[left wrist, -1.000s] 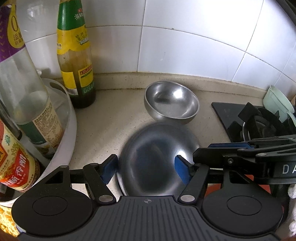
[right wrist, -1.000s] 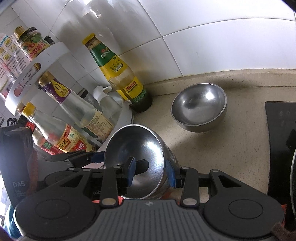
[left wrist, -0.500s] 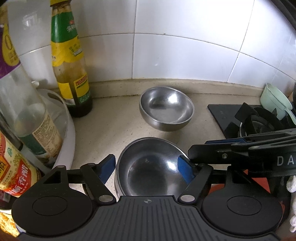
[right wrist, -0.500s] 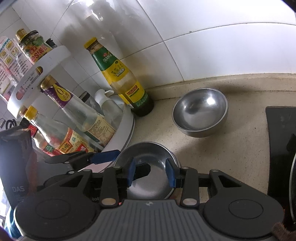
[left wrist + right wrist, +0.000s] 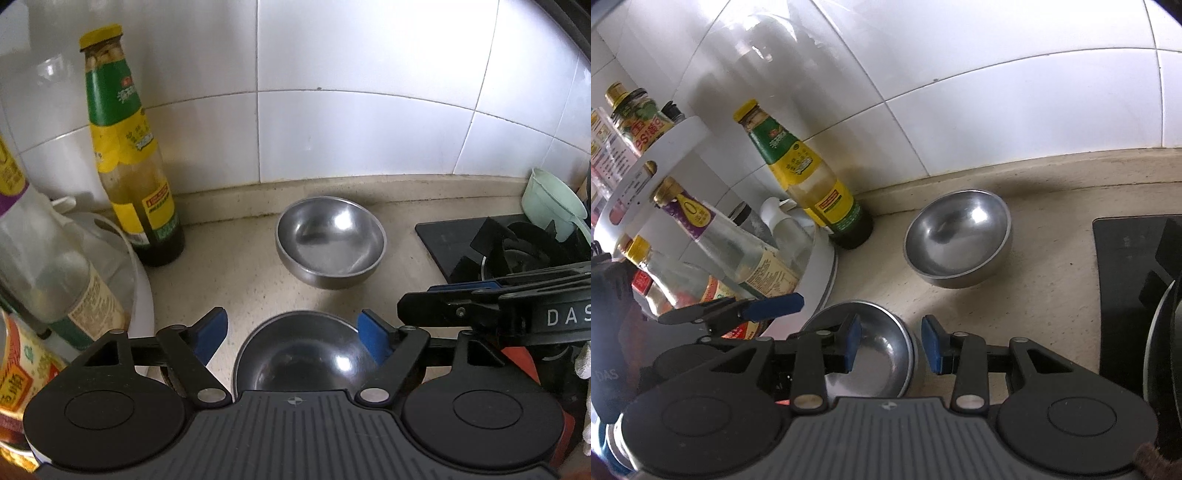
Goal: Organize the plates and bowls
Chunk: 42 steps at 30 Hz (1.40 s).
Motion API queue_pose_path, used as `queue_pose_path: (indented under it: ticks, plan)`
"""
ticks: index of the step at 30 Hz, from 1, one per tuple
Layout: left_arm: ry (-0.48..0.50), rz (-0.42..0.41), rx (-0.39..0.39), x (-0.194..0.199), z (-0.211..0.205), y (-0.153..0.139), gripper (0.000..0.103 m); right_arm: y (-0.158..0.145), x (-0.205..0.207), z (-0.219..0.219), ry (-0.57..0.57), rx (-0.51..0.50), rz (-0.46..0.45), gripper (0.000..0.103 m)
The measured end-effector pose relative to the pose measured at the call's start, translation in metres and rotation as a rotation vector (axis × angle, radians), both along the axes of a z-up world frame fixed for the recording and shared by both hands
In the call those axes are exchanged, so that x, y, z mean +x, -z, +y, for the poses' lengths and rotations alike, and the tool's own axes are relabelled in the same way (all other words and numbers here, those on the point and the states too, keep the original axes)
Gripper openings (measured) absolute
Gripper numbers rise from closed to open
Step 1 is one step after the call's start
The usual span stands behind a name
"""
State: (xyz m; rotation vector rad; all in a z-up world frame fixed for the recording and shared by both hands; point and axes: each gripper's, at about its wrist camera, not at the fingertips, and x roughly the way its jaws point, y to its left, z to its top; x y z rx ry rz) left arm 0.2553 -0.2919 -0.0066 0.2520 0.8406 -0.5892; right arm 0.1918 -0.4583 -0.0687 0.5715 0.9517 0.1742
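Left wrist view, left gripper (image 5: 293, 332) just opening, pads clear of near steel bowl (image 5: 301, 354) on counter (image 5: 240, 273), right gripper (image 5: 890, 343) straddling its rim, pads apart, far bowl (image 5: 330, 242) by wall.

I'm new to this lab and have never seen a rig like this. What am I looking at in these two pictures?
A person holds a hand-held gripper in each hand, and each gripper has a fisheye camera looking forward along its two fingers. One picture is from the left one, the other from the right, so you see the same kitchen counter twice.

On it stand two steel bowls, a sauce bottle, a white rack of bottles and a stove. The far bowl sits alone near the wall.

The left gripper has just been opening. The near bowl lies on the counter between its fingers, which are not pressing on it. The right gripper straddles that bowl's rim, with gaps showing. Nothing looks lifted.
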Motion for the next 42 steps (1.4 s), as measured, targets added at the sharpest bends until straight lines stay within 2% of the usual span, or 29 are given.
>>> queue_pose_path:
  ticks: [12, 25, 42]
  plan:
    - [0.006, -0.004, 0.039, 0.015, -0.016, 0.004, 0.084, 0.002, 0.007, -0.02, 0.048, -0.03, 0.004, 0.035]
    - [0.013, 0.001, 0.082, 0.039, -0.035, 0.012, 0.085, 0.009, 0.033, -0.036, 0.065, -0.099, 0.014, 0.038]
    - [0.006, 0.046, 0.127, 0.076, -0.056, 0.032, 0.087, 0.034, 0.065, -0.051, 0.063, -0.146, 0.078, 0.045]
